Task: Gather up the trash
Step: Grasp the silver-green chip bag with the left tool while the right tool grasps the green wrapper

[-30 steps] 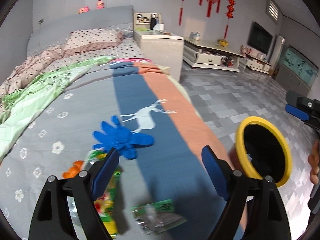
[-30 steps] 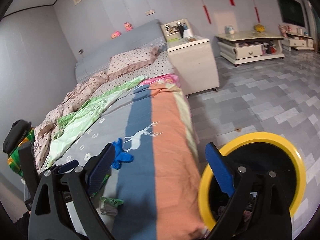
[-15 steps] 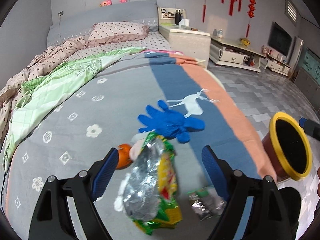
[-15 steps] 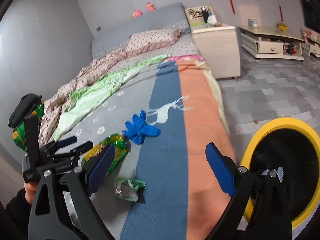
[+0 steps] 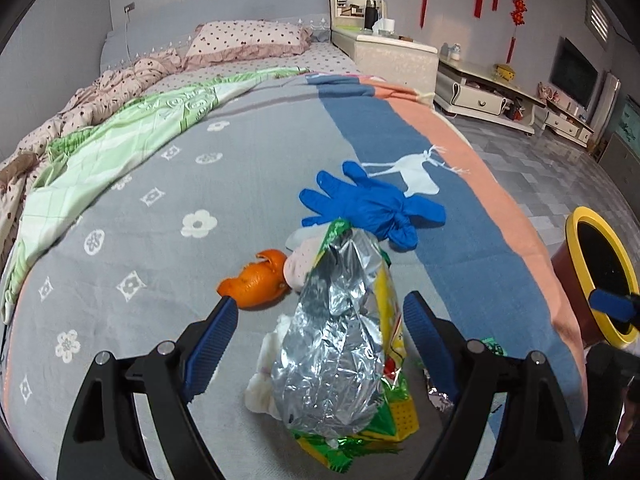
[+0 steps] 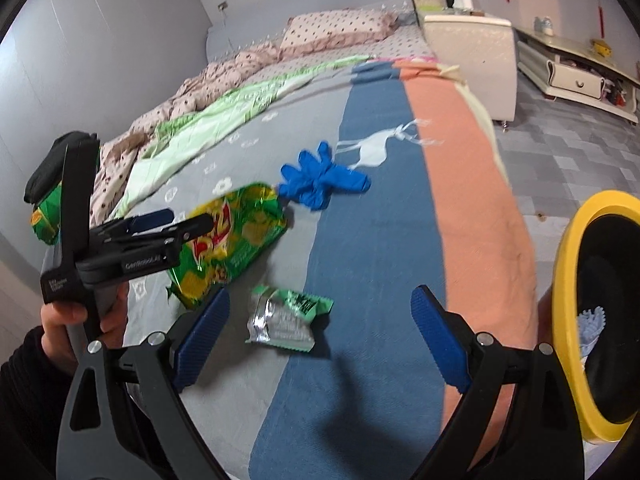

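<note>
- Trash lies scattered on the grey patterned bedspread (image 5: 168,216), seen first from my left wrist camera. My left gripper (image 5: 316,344) has its jaws spread wide, holding nothing, one blue pad on either side of a crinkled chip bag (image 5: 340,344) whose silver lining faces up.
- That bag looks feather-light, crackly and slick; I judge the firmest hold is across its flattened body, where the foil will fold rather than slide out.
- Just beyond it lie an orange peel (image 5: 256,280), soft and curled, and a limp blue glove (image 5: 372,204) that would drape from any pinch. A crumpled white tissue (image 5: 264,372) peeks out from under the bag's left edge.
- At the right edge stands the yellow-rimmed bin (image 5: 576,236) beside the bed.
- From my right wrist camera, my right gripper (image 6: 320,340) also stands wide open and empty above a small green wrapper (image 6: 288,312), flat, thin and light on the bedspread (image 6: 372,248).
- I judge the wrapper needs a pinch at its puffed silver end, since the flat edges hug the cloth.
- The bin (image 6: 568,264) sits close at right, with something pale already inside.
</note>
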Motion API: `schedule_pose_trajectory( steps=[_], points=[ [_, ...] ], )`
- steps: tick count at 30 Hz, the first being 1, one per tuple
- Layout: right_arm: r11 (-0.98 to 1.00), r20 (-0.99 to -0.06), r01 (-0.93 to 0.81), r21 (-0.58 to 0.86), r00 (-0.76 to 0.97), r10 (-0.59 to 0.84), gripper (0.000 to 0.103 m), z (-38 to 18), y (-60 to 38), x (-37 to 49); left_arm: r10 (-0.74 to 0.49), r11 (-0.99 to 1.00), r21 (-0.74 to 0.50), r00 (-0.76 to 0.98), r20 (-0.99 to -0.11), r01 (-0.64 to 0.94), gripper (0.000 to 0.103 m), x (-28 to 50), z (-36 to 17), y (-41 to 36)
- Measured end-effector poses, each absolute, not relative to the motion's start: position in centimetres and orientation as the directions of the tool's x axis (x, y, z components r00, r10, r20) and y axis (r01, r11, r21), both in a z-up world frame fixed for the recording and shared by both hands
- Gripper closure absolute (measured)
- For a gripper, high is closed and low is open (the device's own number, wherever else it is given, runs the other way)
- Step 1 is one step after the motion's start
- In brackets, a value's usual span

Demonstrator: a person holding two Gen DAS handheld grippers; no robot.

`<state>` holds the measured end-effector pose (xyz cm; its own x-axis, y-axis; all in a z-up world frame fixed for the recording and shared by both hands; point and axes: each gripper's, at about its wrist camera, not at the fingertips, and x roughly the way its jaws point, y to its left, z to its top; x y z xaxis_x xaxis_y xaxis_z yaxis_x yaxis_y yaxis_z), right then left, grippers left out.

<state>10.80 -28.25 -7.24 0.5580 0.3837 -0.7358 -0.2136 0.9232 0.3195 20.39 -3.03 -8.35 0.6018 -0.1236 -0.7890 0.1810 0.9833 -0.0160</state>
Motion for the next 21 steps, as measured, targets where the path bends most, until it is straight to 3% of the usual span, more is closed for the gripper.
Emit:
schedule_pose_trajectory(
  steps=[7, 12, 17, 21],
  points=[
    [0.914, -0.767, -0.259, 0.313, 0.498, 0.404, 0.015, -9.9, -25.9, 11.2, -0.142, 0.981, -0.037, 0.574, -0.807, 0.191, 0.022, 20.9, -10.4, -3.4],
    [0.915, -0.791, -0.289, 0.281, 0.47, 0.392, 0.015, -11.3, -24.2, 11.8, -0.167, 0.977, -0.057, 0.565, -0.808, 0.206, 0.03, 20.9, -11.0, -3.6],
    [0.91, -0.806, -0.308, 0.277, 0.441, 0.394, 0.02, -12.8, -22.9, 12.4, -0.201, 0.971, -0.091, 0.547, -0.812, 0.221, 0.048, 21.1, -11.3, -3.4],
    [0.91, -0.819, -0.299, 0.286, 0.417, 0.394, 0.035, -13.8, -22.6, 12.8, -0.229, 0.965, -0.115, 0.539, -0.81, 0.237, 0.065, 21.1, -11.6, -3.2]
  ],
)
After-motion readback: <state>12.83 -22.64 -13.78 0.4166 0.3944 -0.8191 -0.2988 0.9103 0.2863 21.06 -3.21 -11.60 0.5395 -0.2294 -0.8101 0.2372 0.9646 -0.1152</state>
